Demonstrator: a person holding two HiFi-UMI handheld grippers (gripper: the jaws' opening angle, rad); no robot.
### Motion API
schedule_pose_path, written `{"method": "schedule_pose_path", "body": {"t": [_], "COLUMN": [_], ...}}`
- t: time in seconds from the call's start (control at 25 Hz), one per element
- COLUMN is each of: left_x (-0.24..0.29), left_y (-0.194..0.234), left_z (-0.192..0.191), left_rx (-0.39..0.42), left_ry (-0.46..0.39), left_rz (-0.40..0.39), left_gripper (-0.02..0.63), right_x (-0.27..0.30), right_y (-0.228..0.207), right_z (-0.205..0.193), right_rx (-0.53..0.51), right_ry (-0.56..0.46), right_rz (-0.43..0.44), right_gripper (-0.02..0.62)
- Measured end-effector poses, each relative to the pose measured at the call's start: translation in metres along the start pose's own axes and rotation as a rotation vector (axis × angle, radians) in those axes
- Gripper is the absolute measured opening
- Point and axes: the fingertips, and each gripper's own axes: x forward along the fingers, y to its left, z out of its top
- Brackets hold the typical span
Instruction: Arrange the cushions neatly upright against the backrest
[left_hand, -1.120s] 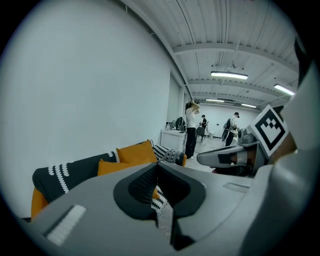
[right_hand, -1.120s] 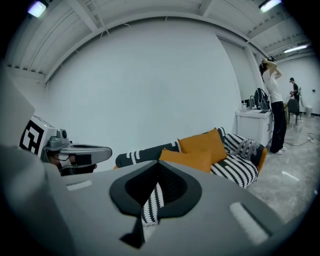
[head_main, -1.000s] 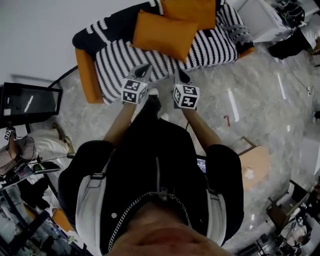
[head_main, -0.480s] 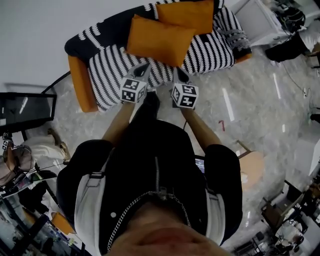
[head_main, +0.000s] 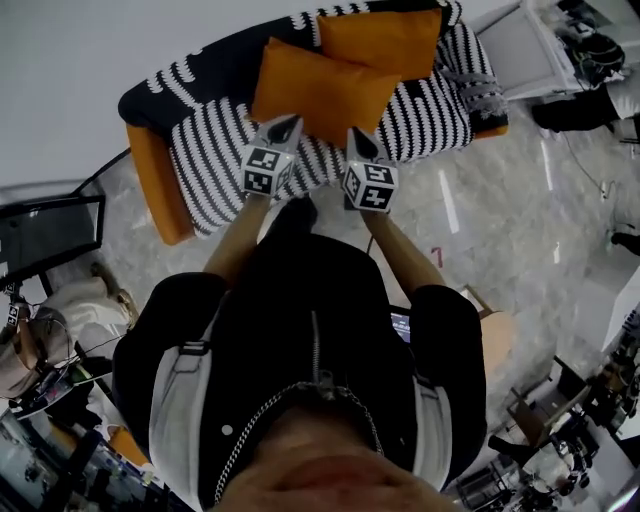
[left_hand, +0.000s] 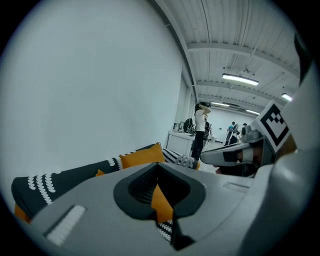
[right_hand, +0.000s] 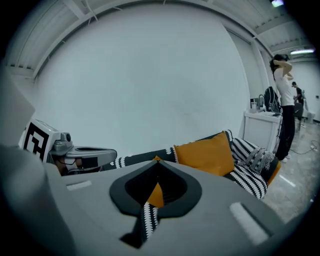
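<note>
Here, two orange cushions (head_main: 320, 92) (head_main: 380, 42), one sofa (head_main: 215, 150), two closed tongs (head_main: 290, 121) (head_main: 355, 134)

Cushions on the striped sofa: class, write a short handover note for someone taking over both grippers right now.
Left gripper: jaws together, holding nothing, above the front of the seat, just short of the near cushion.
Right gripper: the same, jaws together and empty, beside the left one.
Cushions: the far cushion stands against the backrest of the sofa. The near cushion lies flatter on the seat, forward of the backrest.
Done: the far cushion looks placed.
Left: grip the near cushion and stand it upright against the backrest next to the other.
</note>
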Motion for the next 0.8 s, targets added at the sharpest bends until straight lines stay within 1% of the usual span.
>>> {"method": "schedule_pose_path", "body": {"t": [0.16, 0.4, 0.6, 0.8], "left_x": [0.025, 0.042, 0.071, 0.107], "left_y": [0.037, 0.074, 0.087, 0.090], "left_z": [0.009, 0.011, 0.017, 0.024], "left_rx": [-0.005, -0.001, -0.001, 0.007], "left_ry": [0.006, 0.030, 0.042, 0.054], "left_rz": [-0.003, 0.001, -0.005, 0.005], "left_gripper": [0.011, 0.011, 0.011, 0.011], "right_x": [0.041, 0.074, 0.095, 0.117], "right_y": [0.006, 0.004, -0.020, -0.055], "right_z": [0.020, 0.035, 0.045, 0.052], "right_rx": [-0.029, -0.034, -0.017, -0.004], "right_ry": [0.020, 0.033, 0.034, 0.042], "right_rz": [0.009, -0.004, -0.027, -0.022], "right_gripper": [0.003, 0.003, 0.003, 0.003]}}
